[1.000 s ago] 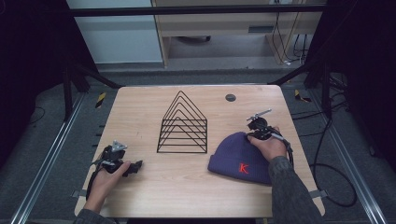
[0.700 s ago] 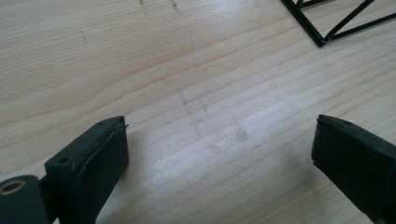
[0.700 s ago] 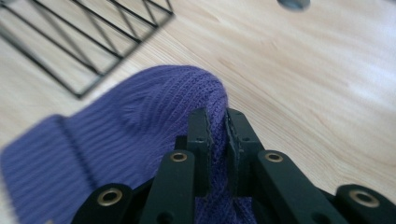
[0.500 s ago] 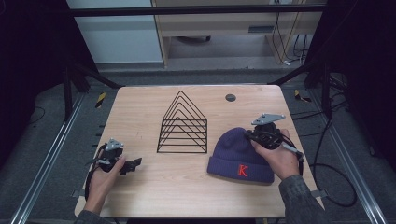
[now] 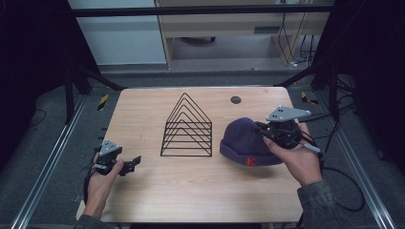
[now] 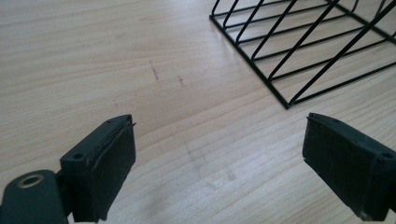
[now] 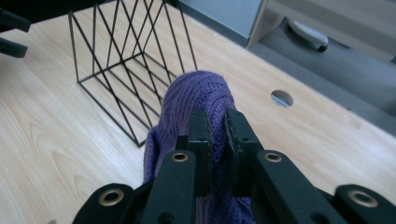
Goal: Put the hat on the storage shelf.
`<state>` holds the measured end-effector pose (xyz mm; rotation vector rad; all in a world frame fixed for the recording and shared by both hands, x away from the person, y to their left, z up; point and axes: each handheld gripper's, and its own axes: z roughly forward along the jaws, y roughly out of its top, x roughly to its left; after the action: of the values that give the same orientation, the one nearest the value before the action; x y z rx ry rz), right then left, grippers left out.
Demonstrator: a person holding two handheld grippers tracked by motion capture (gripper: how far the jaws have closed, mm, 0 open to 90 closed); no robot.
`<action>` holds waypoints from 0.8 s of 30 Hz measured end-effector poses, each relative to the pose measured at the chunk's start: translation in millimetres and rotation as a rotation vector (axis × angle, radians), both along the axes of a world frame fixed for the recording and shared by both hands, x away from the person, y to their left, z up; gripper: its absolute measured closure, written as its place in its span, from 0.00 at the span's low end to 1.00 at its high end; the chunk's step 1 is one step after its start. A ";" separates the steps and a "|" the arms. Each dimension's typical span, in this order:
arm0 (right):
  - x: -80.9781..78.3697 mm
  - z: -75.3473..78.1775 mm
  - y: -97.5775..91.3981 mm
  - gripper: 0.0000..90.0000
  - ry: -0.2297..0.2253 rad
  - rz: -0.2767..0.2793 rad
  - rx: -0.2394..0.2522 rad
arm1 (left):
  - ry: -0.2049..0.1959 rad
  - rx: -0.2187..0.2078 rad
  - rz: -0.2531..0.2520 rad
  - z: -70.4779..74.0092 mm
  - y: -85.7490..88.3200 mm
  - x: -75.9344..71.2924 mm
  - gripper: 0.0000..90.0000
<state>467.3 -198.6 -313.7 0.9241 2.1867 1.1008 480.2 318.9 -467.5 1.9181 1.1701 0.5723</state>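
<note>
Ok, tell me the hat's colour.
Purple hat with a red letter; right gripper view shows it best.

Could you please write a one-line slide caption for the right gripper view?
Right gripper pinching a fold of the purple beanie above the wooden table, black wire rack behind.

Ribbed knit beanie, matt wooden table

1. The right gripper, its jaws clamped on a fold of the purple beanie, rose from the table and shifted toward the person.
2. The beanie changed shape: flat a second earlier, its gripped right side was pulled upward, while the cuff with the red letter stayed on the wood.
3. The left gripper lifted slightly at the table's left edge; its jaws had just been closing a little, with nothing between them.
</note>
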 end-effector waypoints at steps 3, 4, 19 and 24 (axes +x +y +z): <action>2.1 9.6 -3.2 0.92 -0.008 -0.013 0.005 | -0.009 0.002 -0.005 5.5 -4.6 4.4 0.10; 3.2 12.1 -3.9 0.92 -0.014 -0.011 0.010 | -0.009 -0.013 -0.023 9.3 -6.5 5.4 0.10; 25.5 33.0 2.2 0.92 -0.067 -0.015 0.054 | -0.131 -0.043 -0.107 106.3 -28.0 27.5 0.09; 32.8 44.8 2.7 0.92 -0.081 -0.018 0.076 | -0.127 -0.056 -0.131 124.2 -31.1 42.0 0.09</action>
<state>500.1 -195.9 -268.8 0.9130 2.0807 1.1988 522.2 287.8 -343.4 1.8670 0.9632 0.5752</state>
